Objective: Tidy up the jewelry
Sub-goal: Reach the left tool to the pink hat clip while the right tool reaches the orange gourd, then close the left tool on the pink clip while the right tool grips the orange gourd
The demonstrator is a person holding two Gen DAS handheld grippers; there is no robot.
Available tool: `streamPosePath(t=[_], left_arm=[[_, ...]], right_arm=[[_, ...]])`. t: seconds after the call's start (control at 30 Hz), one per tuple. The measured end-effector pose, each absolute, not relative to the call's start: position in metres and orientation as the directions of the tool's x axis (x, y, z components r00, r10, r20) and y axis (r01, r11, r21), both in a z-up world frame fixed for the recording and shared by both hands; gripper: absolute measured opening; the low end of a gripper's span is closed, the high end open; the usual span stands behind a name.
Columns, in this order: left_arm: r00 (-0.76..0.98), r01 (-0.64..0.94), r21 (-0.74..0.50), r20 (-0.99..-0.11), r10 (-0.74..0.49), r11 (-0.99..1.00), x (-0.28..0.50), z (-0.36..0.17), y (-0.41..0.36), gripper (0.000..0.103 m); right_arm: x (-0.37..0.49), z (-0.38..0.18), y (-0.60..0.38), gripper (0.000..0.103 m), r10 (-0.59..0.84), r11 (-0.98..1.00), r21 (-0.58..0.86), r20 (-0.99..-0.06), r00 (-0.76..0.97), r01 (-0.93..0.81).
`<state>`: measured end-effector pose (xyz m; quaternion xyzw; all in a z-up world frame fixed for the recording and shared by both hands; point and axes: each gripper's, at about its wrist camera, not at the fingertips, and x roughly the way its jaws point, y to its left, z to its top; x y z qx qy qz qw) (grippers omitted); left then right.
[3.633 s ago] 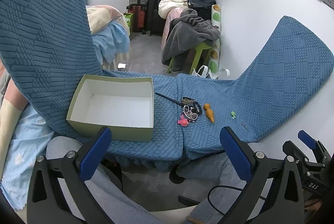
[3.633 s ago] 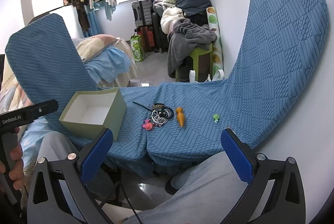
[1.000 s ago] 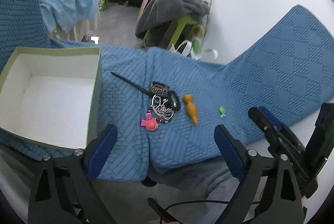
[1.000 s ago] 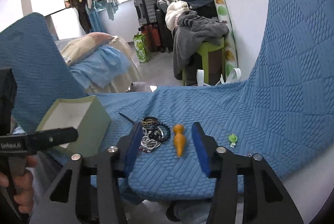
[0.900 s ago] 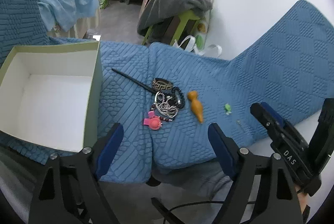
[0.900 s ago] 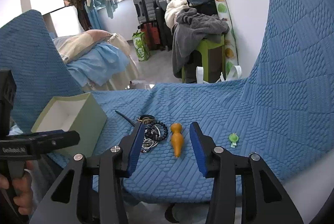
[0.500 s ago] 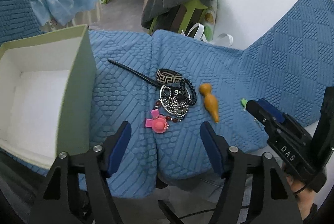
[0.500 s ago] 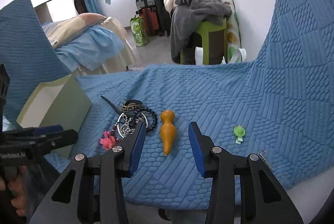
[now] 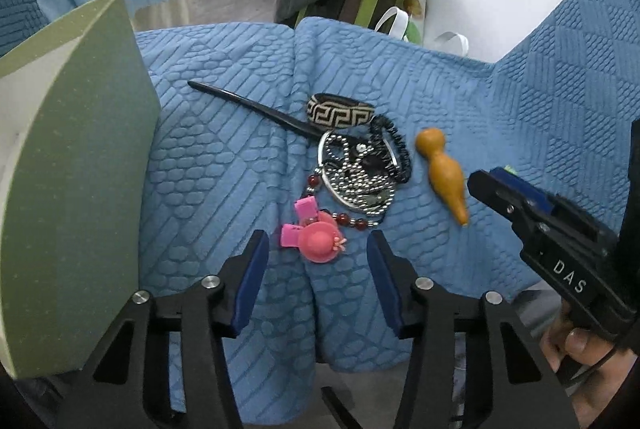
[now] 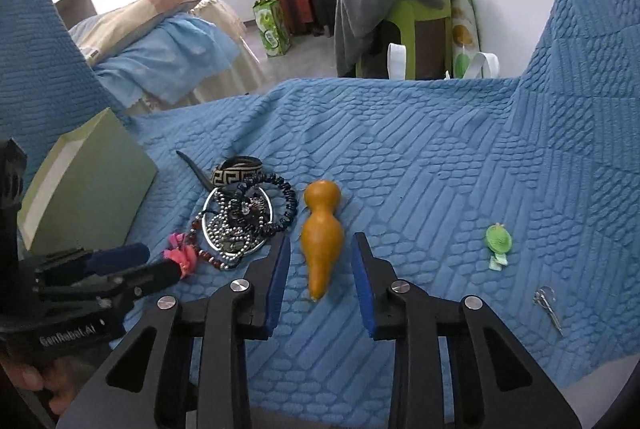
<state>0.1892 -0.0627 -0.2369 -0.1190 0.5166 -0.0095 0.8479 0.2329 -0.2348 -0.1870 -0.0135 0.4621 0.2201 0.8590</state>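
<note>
Lying loose on the blue quilted cover (image 10: 440, 157), the orange gourd pendant (image 10: 322, 229) sits between the parted blue pads of the right tongs (image 10: 322, 261), which grip nothing, apparently lined up for a pinch. Just ahead of the left tongs (image 9: 316, 269), equally open and empty, lies the pink hat clip (image 9: 316, 239); beyond it a tangle of bead bracelets (image 9: 362, 169), a patterned bangle (image 9: 340, 113) and a black hair stick (image 9: 248, 105). Left of both tongs stands the green box (image 9: 76, 189), the likely destination. Right of the right tongs rest a green clip (image 10: 498, 241) and a small pin (image 10: 548, 303).
</note>
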Motion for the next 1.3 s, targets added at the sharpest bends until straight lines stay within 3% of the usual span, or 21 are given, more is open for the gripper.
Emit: streamPosePath(t=[0.13,0.43,0.7,1.07,1.3], left_arm=[[0.452,-0.108,-0.198,-0.883,-0.129,0.974,0.192,-0.247,-0.064,0.045],[0.478,-0.090,-0.145,-0.874,-0.085,0.985,0.195,-0.253,-0.069,0.045],[0.511,-0.081,-0.144,-0.855,-0.083,0.986,0.196,-0.252,-0.071,0.038],[0.497,-0.061,-0.188,-0.857,-0.133,0.980,0.198,-0.224,-0.063,0.038],[0.563,-0.038,-0.223,-0.810,-0.164,0.974,0.190,-0.183,-0.050,0.037]], right_arm=[[0.241,-0.197,-0.227,0.028,0.328,0.912,0.144,-0.818,0.473,-0.384],[0.252,-0.220,-0.212,0.028,0.290,0.905,0.099,-0.855,0.431,-0.414],[0.258,-0.225,-0.206,0.026,0.241,0.918,0.055,-0.865,0.441,-0.393],[0.248,-0.191,-0.217,0.026,0.237,0.944,0.080,-0.838,0.492,-0.319],[0.236,-0.175,-0.216,0.026,0.241,0.951,0.099,-0.831,0.501,-0.292]])
